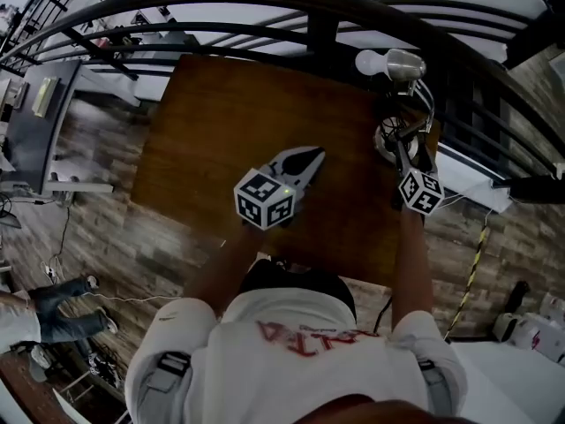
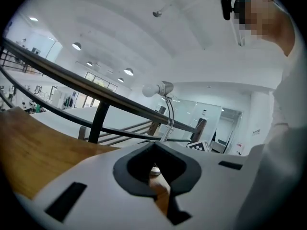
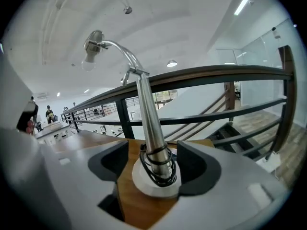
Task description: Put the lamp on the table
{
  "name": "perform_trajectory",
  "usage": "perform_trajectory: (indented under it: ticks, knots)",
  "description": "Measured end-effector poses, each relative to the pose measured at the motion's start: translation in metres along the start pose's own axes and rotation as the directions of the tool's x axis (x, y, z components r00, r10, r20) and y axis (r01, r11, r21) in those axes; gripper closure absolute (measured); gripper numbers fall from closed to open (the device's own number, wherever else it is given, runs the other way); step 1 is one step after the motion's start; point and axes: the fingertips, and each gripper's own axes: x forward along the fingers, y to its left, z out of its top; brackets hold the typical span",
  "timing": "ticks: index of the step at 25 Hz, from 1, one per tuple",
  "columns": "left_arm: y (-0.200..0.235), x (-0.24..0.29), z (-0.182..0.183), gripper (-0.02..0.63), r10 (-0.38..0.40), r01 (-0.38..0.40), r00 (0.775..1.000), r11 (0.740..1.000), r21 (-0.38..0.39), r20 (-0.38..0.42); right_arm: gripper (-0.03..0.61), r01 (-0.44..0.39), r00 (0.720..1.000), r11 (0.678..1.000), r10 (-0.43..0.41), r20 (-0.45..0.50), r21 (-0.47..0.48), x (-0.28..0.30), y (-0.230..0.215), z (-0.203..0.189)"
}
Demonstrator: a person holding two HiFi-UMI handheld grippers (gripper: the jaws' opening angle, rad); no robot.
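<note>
Brushed-metal gooseneck lamp [image 3: 149, 119] with a frosted bulb stands upright on its white round base [image 3: 154, 185], at the far right corner of the brown wooden table [image 1: 229, 131], close to the black metal railing [image 1: 265, 7] behind it. A black cord [image 3: 159, 170] is wound round the foot of the pole.

The right gripper [image 1: 404, 145] has its jaws spread wide on either side of the pole, pads clear of it, so the lamp is released and bearing its own weight. The left gripper [image 1: 309, 158] hovers over the middle of the table, clenched on nothing.

By my reading the placing itself is done and the step in hand is letting go. The next move calls for drawing the right gripper straight back and up without a jaw catching the pole, the base or the cord loops, since a lamp this tall and top-heavy could tip.

From the head view the base is half hidden under the gripper. The cord's free end is not visible anywhere. Whether the base rim brushes the right-hand pad I cannot tell.
</note>
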Motion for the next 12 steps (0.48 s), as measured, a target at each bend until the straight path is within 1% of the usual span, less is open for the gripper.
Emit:
perform_trajectory:
  ticks: [2, 5, 6, 8, 9, 10, 12]
  knots:
    - [-0.003, -0.017, 0.007, 0.604, 0.008, -0.008, 1.0, 0.999, 0.032, 0.003, 0.296, -0.001, 1.0, 0.999, 0.0, 0.008, 0.045, -0.025, 0.009, -0.003]
    - [-0.013, -0.041, 0.016, 0.604, 0.012, -0.012, 1.0, 0.995, 0.101, 0.003, 0.303, -0.013, 0.999, 0.998, 0.01, 0.044, 0.066, -0.063, 0.031, 0.004]
    - [-0.016, -0.048, 0.02, 0.604, 0.009, -0.009, 1.0, 0.992, 0.128, 0.003, 0.333, -0.018, 0.998, 0.998, 0.014, 0.061, 0.067, -0.076, 0.039, 0.009]
    - [-0.023, -0.063, 0.029, 0.604, -0.002, 0.0, 1.0, 0.986, 0.168, 0.012, 0.429, -0.013, 0.996, 0.998, 0.007, 0.091, 0.062, -0.1, 0.053, 0.022]
    - [-0.026, -0.071, 0.035, 0.604, -0.007, 0.003, 1.0, 0.984, 0.178, 0.023, 0.467, -0.007, 0.995, 0.998, 0.001, 0.104, 0.058, -0.112, 0.061, 0.028]
    - [-0.029, -0.078, 0.041, 0.604, -0.01, 0.004, 0.999, 0.983, 0.182, 0.035, 0.499, -0.006, 0.993, 0.998, 0.0, 0.12, 0.057, -0.124, 0.069, 0.035]
    - [-0.034, -0.09, 0.051, 0.604, -0.011, 0.001, 0.998, 0.983, 0.181, 0.054, 0.533, -0.012, 0.989, 0.999, 0.005, 0.15, 0.045, -0.145, 0.084, 0.05]
